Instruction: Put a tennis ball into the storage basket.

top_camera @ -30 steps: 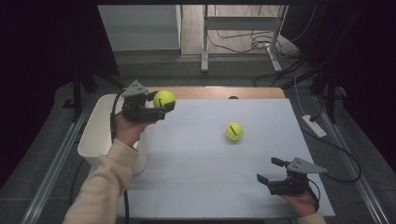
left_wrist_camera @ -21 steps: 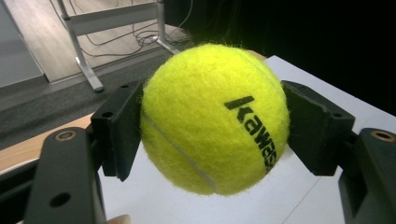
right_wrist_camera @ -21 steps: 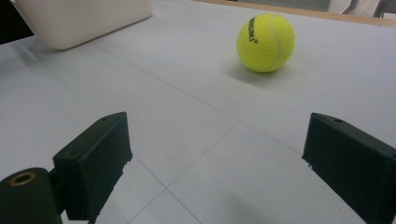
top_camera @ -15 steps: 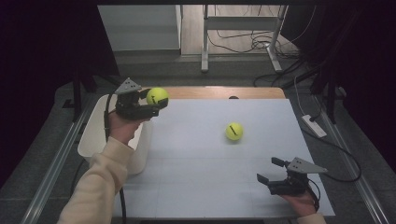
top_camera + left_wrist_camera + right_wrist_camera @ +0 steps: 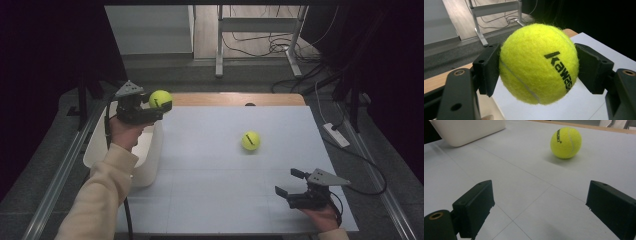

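My left gripper (image 5: 159,103) is shut on a yellow tennis ball (image 5: 160,99) and holds it in the air over the right rim of a white bin (image 5: 149,165) at the table's left edge. Seen from the left gripper view, that ball (image 5: 539,63) sits squeezed between both black pads. A second tennis ball (image 5: 250,140) lies on the white table top, right of centre. Near the front right corner my right gripper (image 5: 289,182) rests open with nothing between its fingers. The lying ball (image 5: 566,142) is ahead of it in the right gripper view.
The white bin's side (image 5: 466,130) also appears far off in the right gripper view. A wooden strip (image 5: 235,98) runs along the table's far edge. Beyond it stand a metal frame (image 5: 260,25) and loose cables on the floor. A white power strip (image 5: 336,135) lies off the right side.
My left hand has carried the held ball leftward, from over the table top to above the bin's rim. The right gripper and the lying ball have not moved.
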The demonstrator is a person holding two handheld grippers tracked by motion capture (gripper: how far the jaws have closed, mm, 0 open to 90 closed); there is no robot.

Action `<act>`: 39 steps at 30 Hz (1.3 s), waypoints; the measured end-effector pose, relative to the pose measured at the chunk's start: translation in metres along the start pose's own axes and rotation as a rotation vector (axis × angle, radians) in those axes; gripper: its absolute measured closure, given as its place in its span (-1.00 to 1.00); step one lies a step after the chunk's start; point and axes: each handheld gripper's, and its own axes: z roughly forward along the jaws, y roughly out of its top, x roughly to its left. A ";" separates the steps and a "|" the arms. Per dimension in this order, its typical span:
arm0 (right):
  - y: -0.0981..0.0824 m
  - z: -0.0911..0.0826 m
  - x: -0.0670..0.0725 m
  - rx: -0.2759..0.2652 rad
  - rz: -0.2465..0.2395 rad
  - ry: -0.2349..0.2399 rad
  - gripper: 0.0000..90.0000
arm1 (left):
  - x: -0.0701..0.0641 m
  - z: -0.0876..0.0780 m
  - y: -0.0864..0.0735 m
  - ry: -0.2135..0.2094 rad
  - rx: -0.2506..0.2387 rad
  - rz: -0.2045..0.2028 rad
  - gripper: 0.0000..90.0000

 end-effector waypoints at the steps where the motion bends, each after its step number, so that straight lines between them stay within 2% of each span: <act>1: 0.000 0.000 0.000 0.000 0.000 0.000 -0.84 | 0.000 0.000 0.000 0.000 0.000 0.000 -0.40; 19: 0.000 -0.001 -0.001 -0.002 0.002 -0.004 -0.84 | 0.027 -0.002 -0.004 0.066 0.018 -0.047 -0.40; 21: -0.001 -0.001 -0.001 0.000 0.002 -0.003 -0.84 | 0.029 -0.002 -0.004 0.082 0.027 -0.045 -0.40; 34: -0.001 -0.001 -0.001 0.003 0.002 -0.004 -0.84 | 0.039 -0.003 -0.007 0.116 0.040 -0.059 -0.40; 39: -0.001 -0.001 -0.001 0.002 0.002 -0.003 -0.84 | 0.048 -0.003 -0.010 0.141 0.054 -0.077 -0.40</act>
